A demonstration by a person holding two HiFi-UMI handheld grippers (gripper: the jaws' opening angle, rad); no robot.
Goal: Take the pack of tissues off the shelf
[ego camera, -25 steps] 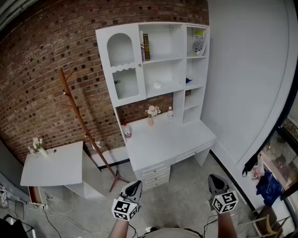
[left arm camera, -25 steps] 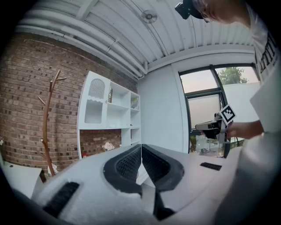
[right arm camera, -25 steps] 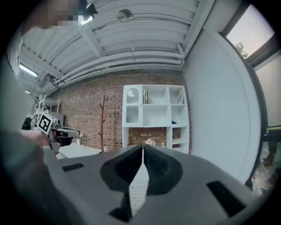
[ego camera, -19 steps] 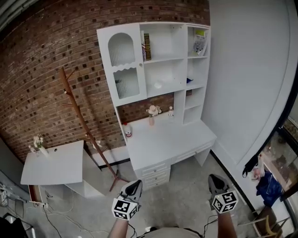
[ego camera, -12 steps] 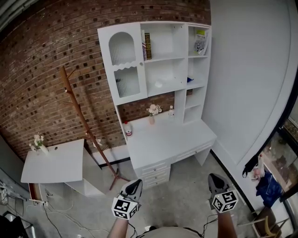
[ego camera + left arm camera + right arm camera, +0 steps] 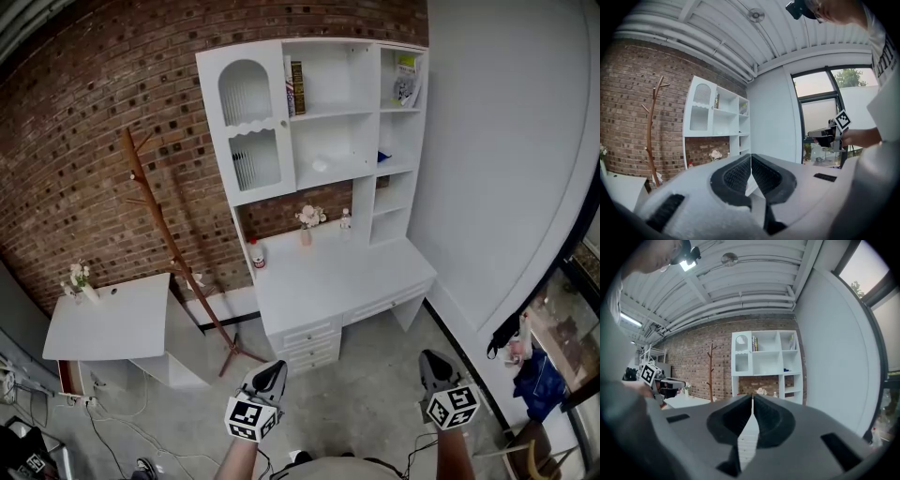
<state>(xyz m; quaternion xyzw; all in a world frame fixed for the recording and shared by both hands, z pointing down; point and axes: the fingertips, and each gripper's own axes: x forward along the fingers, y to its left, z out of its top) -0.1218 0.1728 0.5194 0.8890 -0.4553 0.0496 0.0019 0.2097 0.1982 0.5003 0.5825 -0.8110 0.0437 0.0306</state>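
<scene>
Two claws, both empty; shelf unit well apart from them.
Left claw [image 6: 267,373] and right claw [image 6: 430,360]: jaws fully together, nothing between them, held low and near the body, pointing toward the white shelf unit [image 6: 319,112] on the far brick wall [image 6: 94,141]. This looks like a resting carry, as nothing is within reach. Pack of tissues [image 6: 320,165]: judged to be the small white item in the middle open compartment, above the tabletop [image 6: 337,281]; too small to confirm. An approach is needed before any grasp.
</scene>
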